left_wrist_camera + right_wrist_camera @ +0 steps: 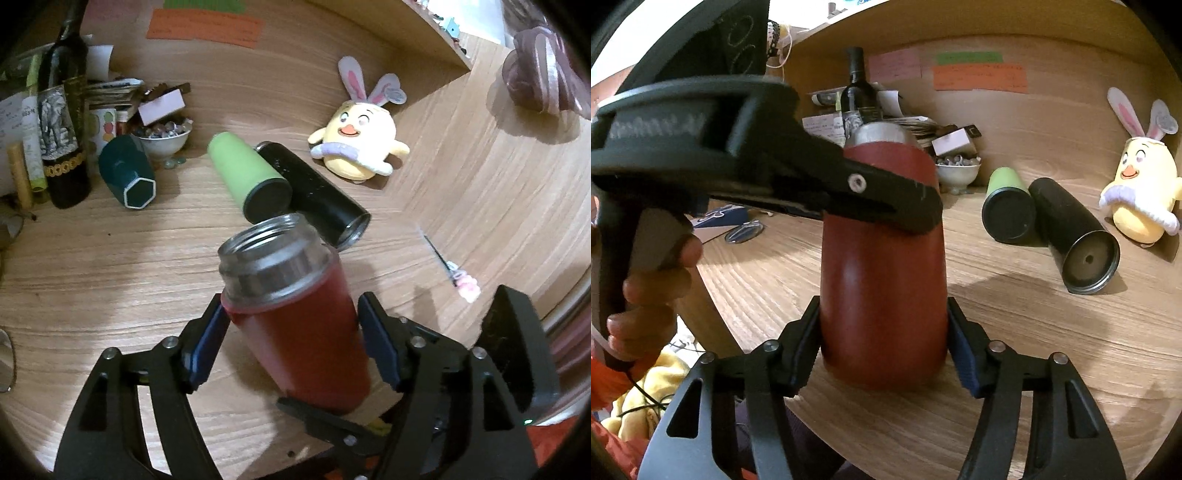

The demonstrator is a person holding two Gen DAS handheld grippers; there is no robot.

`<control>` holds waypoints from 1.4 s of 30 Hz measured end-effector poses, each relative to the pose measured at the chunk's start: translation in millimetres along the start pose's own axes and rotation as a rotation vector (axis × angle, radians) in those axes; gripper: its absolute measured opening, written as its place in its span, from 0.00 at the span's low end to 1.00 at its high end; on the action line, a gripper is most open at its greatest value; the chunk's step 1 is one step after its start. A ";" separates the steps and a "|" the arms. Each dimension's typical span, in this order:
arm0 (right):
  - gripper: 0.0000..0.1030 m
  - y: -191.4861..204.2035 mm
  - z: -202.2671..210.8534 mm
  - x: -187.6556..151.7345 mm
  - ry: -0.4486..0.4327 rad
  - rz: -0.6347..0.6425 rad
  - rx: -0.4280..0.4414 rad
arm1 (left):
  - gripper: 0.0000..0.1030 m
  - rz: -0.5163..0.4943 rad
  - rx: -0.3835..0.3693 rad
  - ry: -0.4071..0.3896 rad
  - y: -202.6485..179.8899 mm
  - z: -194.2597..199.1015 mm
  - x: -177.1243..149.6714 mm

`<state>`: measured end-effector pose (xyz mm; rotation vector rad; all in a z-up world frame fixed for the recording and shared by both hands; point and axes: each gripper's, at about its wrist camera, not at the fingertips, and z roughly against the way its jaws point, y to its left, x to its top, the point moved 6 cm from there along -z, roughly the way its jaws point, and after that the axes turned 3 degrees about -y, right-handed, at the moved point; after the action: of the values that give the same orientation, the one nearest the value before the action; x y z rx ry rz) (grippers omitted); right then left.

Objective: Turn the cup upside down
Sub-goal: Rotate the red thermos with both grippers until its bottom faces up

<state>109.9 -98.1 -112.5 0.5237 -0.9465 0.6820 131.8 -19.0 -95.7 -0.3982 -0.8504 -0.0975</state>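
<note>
**Red cup upright, both grippers around it**

While the red cup (295,325) stands mouth-up on the tabletop (110,280) in the left wrist view, our left hand-held gripper (293,332) brackets its upper body; one pad touches, the other shows a gap, so we judge it not yet clamped. Beyond lie a green cup (247,173), a black flask (314,192) and a plush chick (360,144).

From the right wrist view, our right hand-held gripper (882,343) hugs the cup's base, pads seemingly touching. Next, we think, comes a firm squeeze, lift and rotation. Wood-grain surface, cluttered shelf corner, wine bottle (857,96).

bare table (92,280) left of red cup (295,332), green cup (245,173) and black cup (314,192) lying close behind
</note>
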 end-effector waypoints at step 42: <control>0.57 2.9 3.2 -3.4 0.013 -0.011 0.009 | 0.50 0.010 0.120 -0.074 22.8 8.7 -11.3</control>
<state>104.7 -99.3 -113.6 0.5314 -0.9277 0.6789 123.5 4.5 -105.9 -0.2949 -0.9219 -0.0222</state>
